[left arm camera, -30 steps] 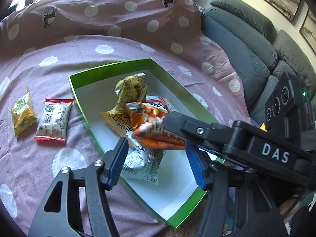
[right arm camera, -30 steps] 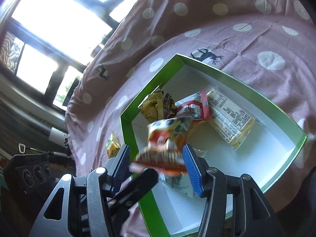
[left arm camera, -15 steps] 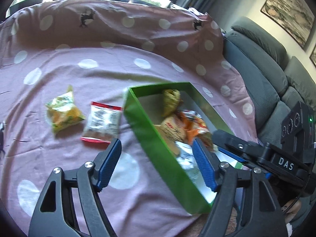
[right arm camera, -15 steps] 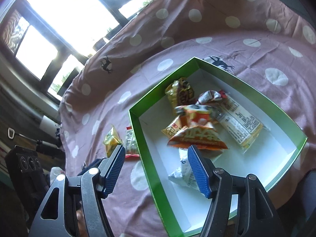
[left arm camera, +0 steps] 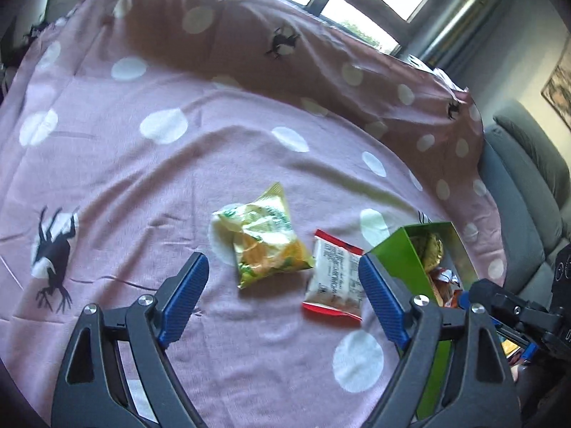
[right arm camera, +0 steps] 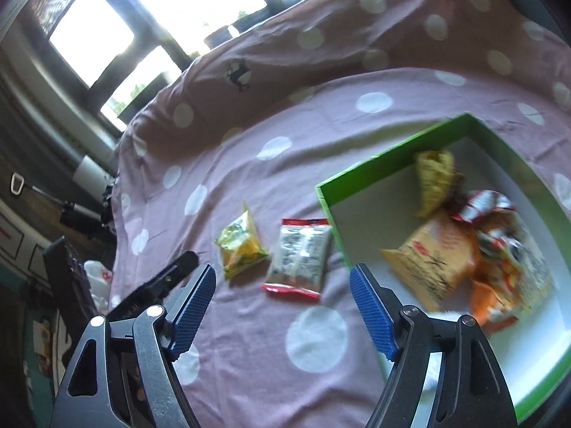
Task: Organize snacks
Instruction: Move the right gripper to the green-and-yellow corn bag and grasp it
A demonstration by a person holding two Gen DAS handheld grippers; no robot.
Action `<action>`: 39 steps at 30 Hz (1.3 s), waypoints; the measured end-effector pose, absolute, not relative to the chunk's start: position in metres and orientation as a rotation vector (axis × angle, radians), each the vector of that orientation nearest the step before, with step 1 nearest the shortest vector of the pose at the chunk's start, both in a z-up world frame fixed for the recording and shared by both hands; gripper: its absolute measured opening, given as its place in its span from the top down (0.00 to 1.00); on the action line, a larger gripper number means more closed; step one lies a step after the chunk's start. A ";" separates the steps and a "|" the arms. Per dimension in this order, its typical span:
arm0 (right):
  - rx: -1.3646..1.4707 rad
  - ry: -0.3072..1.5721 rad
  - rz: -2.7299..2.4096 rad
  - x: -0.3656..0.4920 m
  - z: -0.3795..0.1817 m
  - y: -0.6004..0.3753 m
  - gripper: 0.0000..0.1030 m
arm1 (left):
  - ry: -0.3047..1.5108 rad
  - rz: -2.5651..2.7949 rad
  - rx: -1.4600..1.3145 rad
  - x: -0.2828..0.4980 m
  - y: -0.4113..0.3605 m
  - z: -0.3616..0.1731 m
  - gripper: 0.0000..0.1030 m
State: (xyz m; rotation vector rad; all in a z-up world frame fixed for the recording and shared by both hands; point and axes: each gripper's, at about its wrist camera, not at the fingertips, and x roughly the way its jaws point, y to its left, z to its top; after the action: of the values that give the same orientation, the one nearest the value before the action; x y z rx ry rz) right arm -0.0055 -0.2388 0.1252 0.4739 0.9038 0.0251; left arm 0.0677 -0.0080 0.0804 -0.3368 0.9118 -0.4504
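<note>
A green box with a white inside (right arm camera: 360, 169) (left arm camera: 396, 249) holds several snack packets, among them an orange one (right arm camera: 496, 271) and a yellow one (right arm camera: 433, 178). On the pink dotted cloth left of the box lie a yellow-green packet (left arm camera: 266, 240) (right arm camera: 239, 246) and a white packet with red ends (left arm camera: 335, 273) (right arm camera: 299, 258). My left gripper (left arm camera: 283, 299) is open and empty, above the cloth just short of these two packets. My right gripper (right arm camera: 282, 305) is open and empty, near the white packet and the box's left wall.
The pink cloth (left arm camera: 160, 164) covers the whole surface and rises over a hump at the back. A grey sofa (left arm camera: 524, 192) stands at the right. Windows lie behind. The right gripper's body (left arm camera: 517, 314) shows at the left view's right edge.
My right gripper let go of the orange packet, which now lies in the box, and swung left. My left gripper swung left from the box to the two packets on the cloth.
</note>
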 end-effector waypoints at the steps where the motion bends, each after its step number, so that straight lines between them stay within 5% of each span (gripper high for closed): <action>1: 0.463 0.916 0.038 0.004 0.122 -0.234 0.24 | 0.929 -0.448 -0.348 0.071 -0.007 0.077 0.17; 9: 0.538 1.049 0.138 0.079 0.079 -0.203 0.24 | 0.940 -0.455 -0.359 0.085 -0.012 0.060 0.18; 18: 0.415 1.134 0.158 0.118 0.046 -0.172 0.25 | 1.015 -0.437 -0.344 0.097 -0.021 0.038 0.35; 23: 0.415 1.188 0.164 0.130 0.026 -0.172 0.38 | 1.028 -0.424 -0.357 0.099 -0.022 0.030 0.42; 28: 0.433 1.180 0.204 0.127 0.021 -0.172 0.52 | 1.063 -0.477 -0.416 0.100 -0.018 0.026 0.63; 32: 0.435 1.177 0.206 0.121 0.023 -0.171 0.63 | 1.039 -0.466 -0.342 0.091 -0.026 0.034 0.65; 39: 0.440 1.138 0.202 0.091 0.047 -0.175 0.64 | 0.991 -0.505 -0.301 0.063 -0.035 0.056 0.66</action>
State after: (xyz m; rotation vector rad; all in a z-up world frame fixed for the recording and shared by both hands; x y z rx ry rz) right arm 0.0909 -0.1752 0.0473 0.4405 1.1377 0.2020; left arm 0.0634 -0.0354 0.0558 -0.3010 0.9910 -0.5046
